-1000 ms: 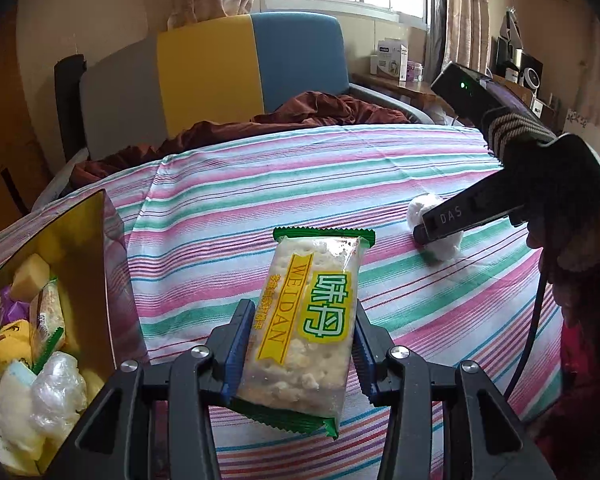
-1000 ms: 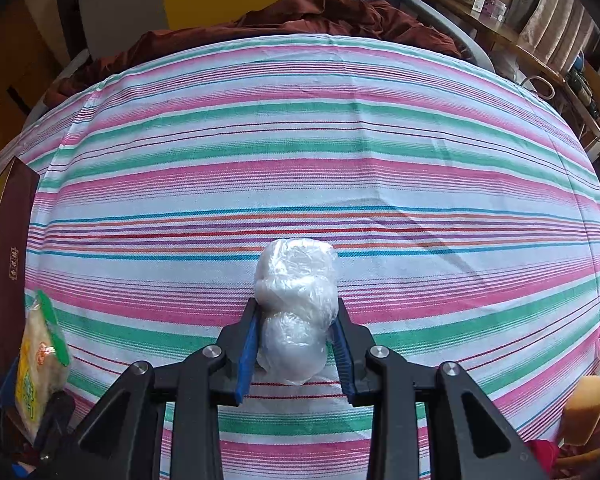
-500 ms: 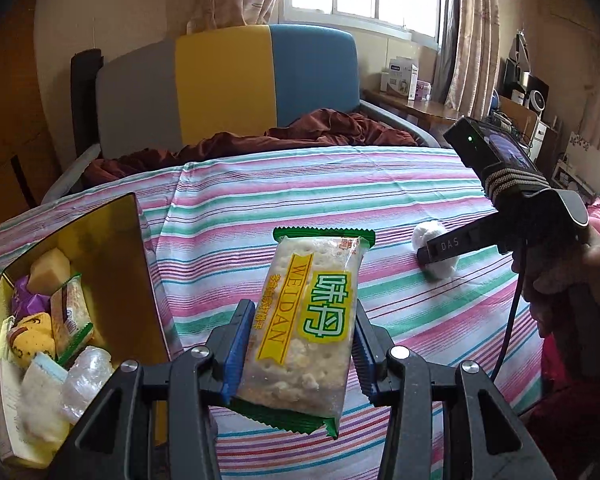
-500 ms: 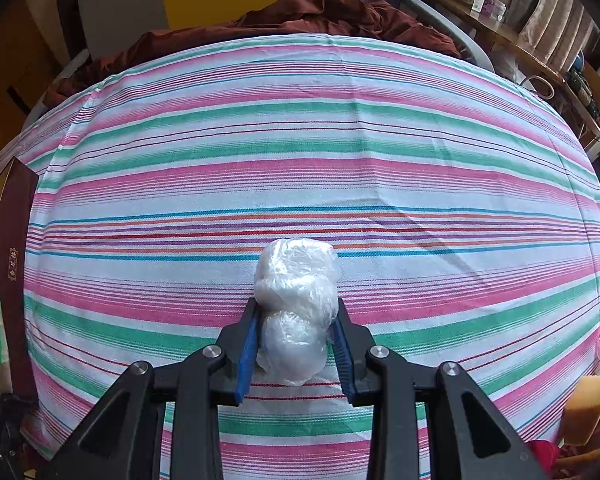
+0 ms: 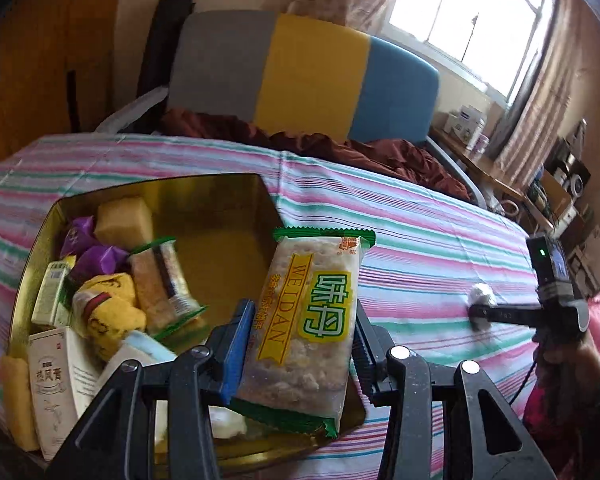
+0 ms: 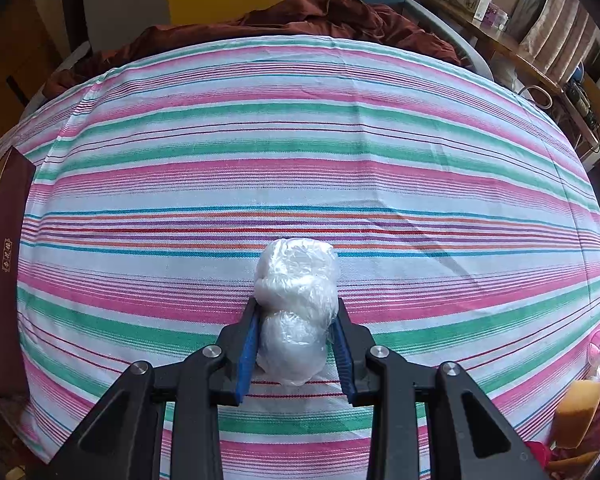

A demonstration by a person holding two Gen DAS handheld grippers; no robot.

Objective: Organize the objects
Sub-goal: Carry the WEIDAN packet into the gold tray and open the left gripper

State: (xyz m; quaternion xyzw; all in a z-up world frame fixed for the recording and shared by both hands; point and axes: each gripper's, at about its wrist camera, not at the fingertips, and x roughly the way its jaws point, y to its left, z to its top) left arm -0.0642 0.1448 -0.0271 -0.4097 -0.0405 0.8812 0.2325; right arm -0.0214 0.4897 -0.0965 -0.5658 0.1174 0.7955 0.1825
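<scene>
Bed (image 5: 440, 216): we work on its striped sheet; nothing on the cloth itself has shifted since a second ago.
Tin (image 5: 236, 192): a second ago it sat cut off at the left edge of the left wrist view; now it fills the near-left of that view, its gold floor partly bare on the right. We judge there is room there for one more item.
Tin contents: yellow cakes, purple wrappers, a wrapped cracker bar and white boxes lie crowded in its left half, as before.
Left gripper (image 5: 300, 340): it has swung left over the tin's near-right corner and rolled somewhat; its fingers are clamped on the cracker pack.
Cracker pack (image 5: 312, 320): held upright between the pads, grip unchanged, now above the tin's edge and no longer over bare sheet. We read this as the carry almost done, with lowering and release left.
Right gripper (image 6: 296, 340): unmoved, pointing steeply down at the sheet on the right, fingers closed tight on the ball.
Ball (image 6: 296, 304): a white plastic-wrapped lump, pinched at its near half and resting on the sheet, well apart from the tin; we take it as next in line.
</scene>
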